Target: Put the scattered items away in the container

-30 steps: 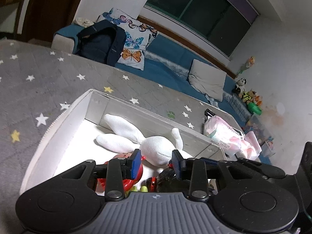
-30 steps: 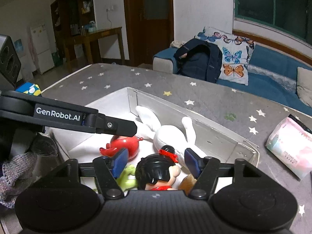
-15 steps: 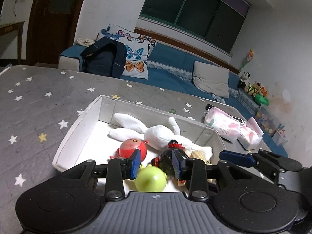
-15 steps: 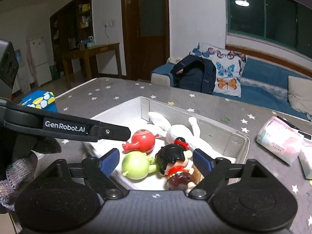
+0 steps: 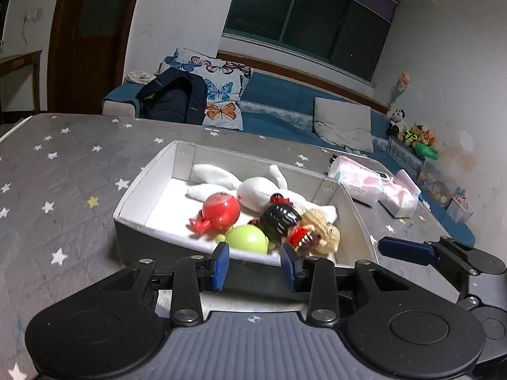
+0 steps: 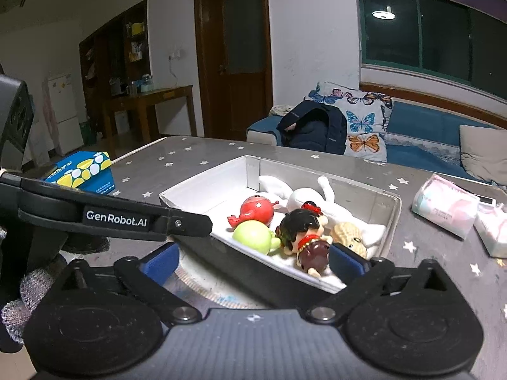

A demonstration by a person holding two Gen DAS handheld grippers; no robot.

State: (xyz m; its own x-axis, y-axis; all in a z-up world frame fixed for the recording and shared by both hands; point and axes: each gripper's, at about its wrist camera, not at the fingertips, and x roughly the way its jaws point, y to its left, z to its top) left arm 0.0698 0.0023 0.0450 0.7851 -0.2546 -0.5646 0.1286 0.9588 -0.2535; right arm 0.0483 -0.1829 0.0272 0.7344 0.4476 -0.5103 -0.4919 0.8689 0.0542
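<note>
Both grippers, left (image 5: 253, 264) and right (image 6: 253, 261), fingers spread, empty. Doll (image 6: 302, 228) probably hard, slick plastic; grip its body.

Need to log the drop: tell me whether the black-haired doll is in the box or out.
In. The black-haired doll lies inside the white box, between the green ball and tan plush.

The white box (image 5: 133, 196) stands open on the tabletop (image 5: 63, 190). Inside it lie a white plush rabbit (image 5: 259, 188), a red toy (image 5: 220, 210), a green ball (image 5: 247, 239), a black-haired doll (image 6: 301, 224) and a tan plush (image 5: 323, 228), all close together.
</note>
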